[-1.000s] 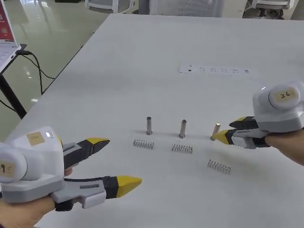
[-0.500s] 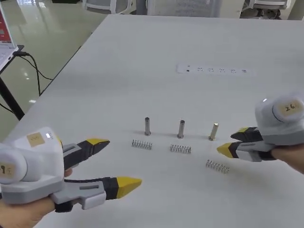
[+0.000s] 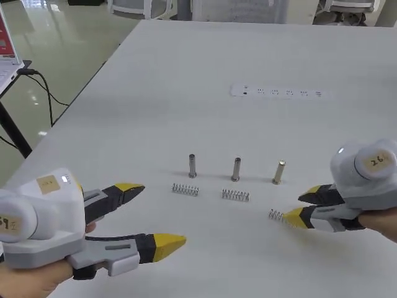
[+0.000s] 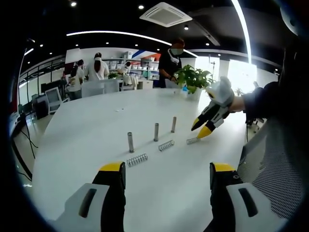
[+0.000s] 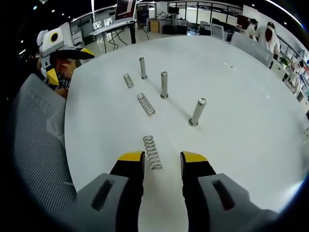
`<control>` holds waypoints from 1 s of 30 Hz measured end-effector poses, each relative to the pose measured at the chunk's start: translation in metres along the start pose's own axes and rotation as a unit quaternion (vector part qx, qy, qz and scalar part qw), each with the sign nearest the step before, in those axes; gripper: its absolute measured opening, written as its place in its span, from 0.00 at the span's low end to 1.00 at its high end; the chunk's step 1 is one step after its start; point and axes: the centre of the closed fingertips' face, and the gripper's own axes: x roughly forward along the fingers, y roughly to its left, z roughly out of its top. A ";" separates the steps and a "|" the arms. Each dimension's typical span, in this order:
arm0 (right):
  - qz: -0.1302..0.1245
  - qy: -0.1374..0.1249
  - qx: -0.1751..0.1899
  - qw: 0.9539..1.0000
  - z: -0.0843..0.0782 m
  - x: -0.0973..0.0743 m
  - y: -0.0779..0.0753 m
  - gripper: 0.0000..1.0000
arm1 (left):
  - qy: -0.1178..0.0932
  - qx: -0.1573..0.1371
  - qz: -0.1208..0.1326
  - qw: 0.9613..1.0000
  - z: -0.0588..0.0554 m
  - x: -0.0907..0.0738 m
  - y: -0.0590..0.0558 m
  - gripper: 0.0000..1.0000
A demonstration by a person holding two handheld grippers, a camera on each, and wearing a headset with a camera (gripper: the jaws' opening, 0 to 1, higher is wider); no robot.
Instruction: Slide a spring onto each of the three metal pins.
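Table is spread across the head view. The left gripper, lower left, is held wide apart and empty. The right gripper, at the right edge, is parted, with nothing clasped. Three bare pins are stood at centre, with springs laid just below. The right spring is met end-on by the right gripper's tips. If it is pinched off-centre, it could be flicked or rolled away, or the nearest pin toppled.

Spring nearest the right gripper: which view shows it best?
Right gripper view: the spring lies whole, partly between the open jaws of the right gripper. Head view shows one end, the rest behind a jaw tip. Left gripper view shows it small and far.
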 end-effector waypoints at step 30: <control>0.026 0.048 -0.049 0.997 -0.021 0.011 0.011 0.16 | 0.004 0.005 -0.012 1.000 -0.003 0.001 -0.004 0.68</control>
